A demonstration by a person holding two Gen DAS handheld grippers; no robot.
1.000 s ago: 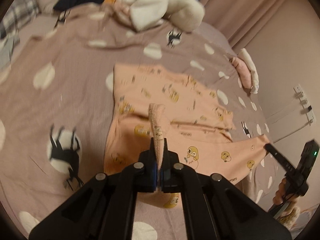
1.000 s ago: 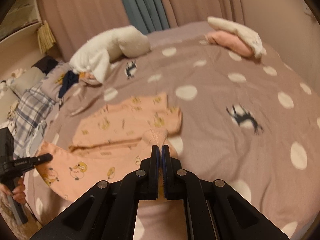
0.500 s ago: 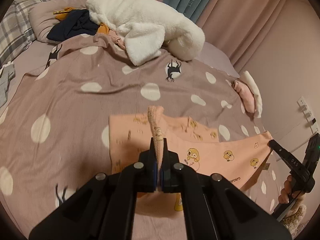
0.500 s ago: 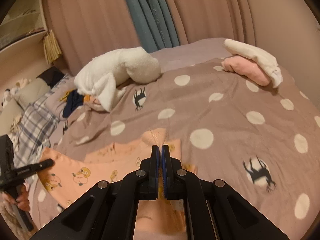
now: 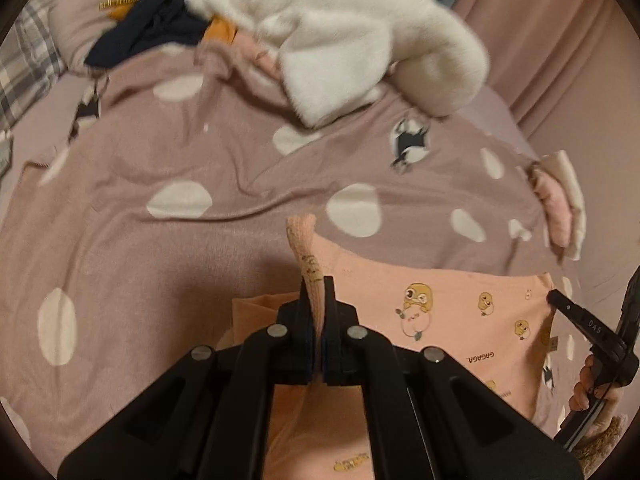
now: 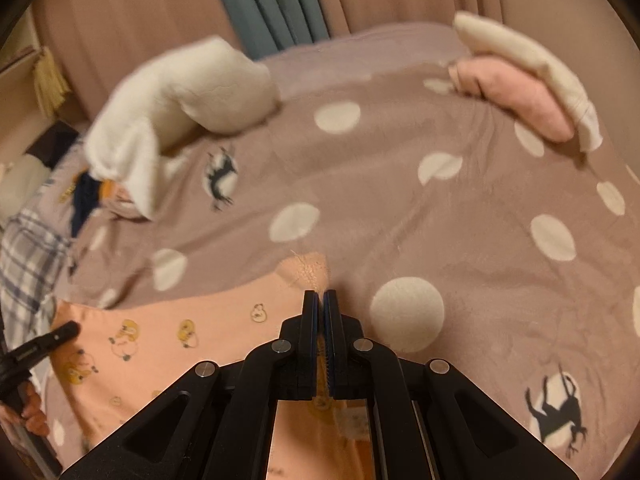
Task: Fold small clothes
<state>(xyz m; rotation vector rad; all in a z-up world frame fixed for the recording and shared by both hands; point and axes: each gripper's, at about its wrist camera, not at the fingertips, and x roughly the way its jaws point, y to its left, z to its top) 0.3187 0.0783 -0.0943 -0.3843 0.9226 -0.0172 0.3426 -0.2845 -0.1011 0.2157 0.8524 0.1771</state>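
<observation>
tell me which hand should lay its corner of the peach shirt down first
Neither clearly. The left gripper and right gripper are both shut on a corner of the shirt, stretched between them above the bedspread. Probably lower both together.

Left gripper (image 5: 316, 300): matte black plastic, two flat narrow fingers, a blue strip along each inner face. Behind them a splayed black linkage, four arms fanning out, with four round silver pivot screws in a shallow arc and long cut-out slots in the outer arms.

Right gripper (image 6: 320, 304): same build, same four silver screws, blue pads (fine ribbing visible on one inner face). Seen from the left wrist camera it has a slim black finger with small white lettering, too blurred to read, and a black handle with a cable trailing below.
</observation>
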